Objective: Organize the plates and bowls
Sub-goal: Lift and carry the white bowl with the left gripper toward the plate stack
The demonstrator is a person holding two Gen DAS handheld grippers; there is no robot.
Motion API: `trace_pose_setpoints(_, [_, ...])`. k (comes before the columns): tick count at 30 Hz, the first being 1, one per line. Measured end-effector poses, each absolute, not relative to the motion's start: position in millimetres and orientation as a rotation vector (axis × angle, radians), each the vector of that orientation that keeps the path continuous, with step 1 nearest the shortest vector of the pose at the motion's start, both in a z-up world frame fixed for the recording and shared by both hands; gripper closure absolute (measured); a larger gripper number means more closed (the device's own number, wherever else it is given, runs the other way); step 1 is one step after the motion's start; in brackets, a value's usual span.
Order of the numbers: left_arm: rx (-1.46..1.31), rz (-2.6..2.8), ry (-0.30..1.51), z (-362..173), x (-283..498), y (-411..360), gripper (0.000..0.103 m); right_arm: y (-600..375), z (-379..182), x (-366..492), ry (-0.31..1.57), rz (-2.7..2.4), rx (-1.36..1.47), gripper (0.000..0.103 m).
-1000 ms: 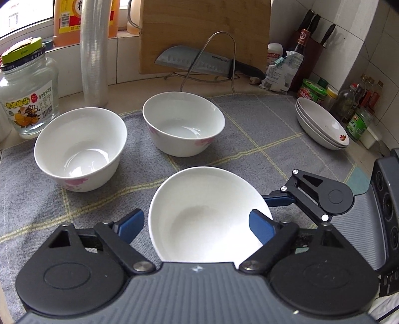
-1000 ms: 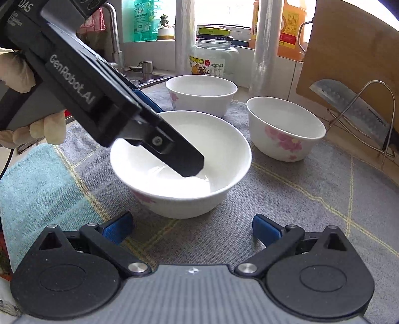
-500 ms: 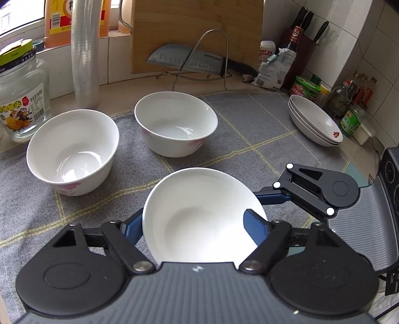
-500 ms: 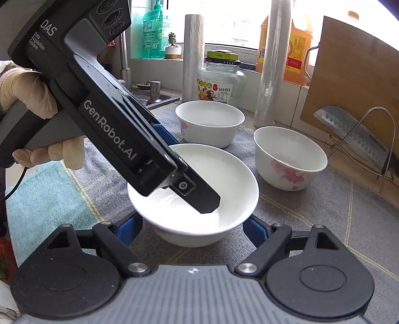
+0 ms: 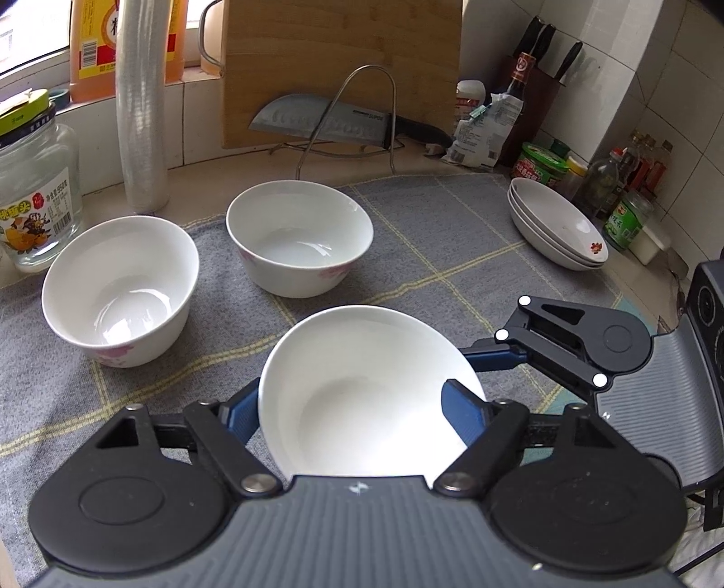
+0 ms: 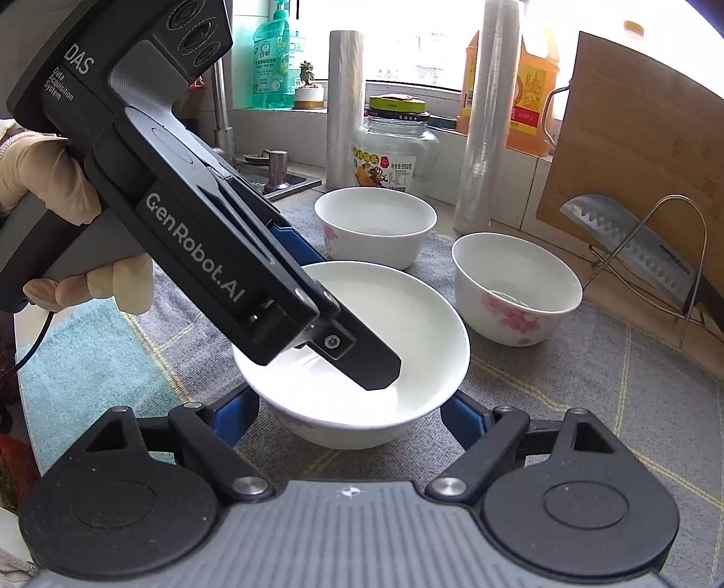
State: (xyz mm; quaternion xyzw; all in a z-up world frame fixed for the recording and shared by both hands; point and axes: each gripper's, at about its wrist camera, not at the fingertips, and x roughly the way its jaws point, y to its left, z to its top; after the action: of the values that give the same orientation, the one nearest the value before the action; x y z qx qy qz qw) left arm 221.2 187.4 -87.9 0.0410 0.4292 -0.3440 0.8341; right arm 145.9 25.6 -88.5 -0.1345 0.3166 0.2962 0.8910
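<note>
Your left tongs clamp the near white bowl's rim; your right tongs stand apart around it.

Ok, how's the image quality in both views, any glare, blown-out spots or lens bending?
Right wrist view: the window behind the glass jar is blown out white. Left wrist view: even light, soft glare inside the far bowl. Both views are sharp but fisheye-bent, as the cutting board edges curve.
</note>
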Motion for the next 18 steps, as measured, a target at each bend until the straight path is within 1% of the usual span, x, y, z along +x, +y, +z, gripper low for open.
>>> trace_pose_setpoints(8, [0.105, -0.789, 0.89, -82, 218, 161, 0.022, 4, -80, 136, 0.659, 0.567, -0.277, 0.013])
trace_pose_setpoints(18, [0.142, -0.921, 0.865, -81, 224, 107, 0.022, -43, -73, 123, 0.671, 0.441, -0.267, 0.013])
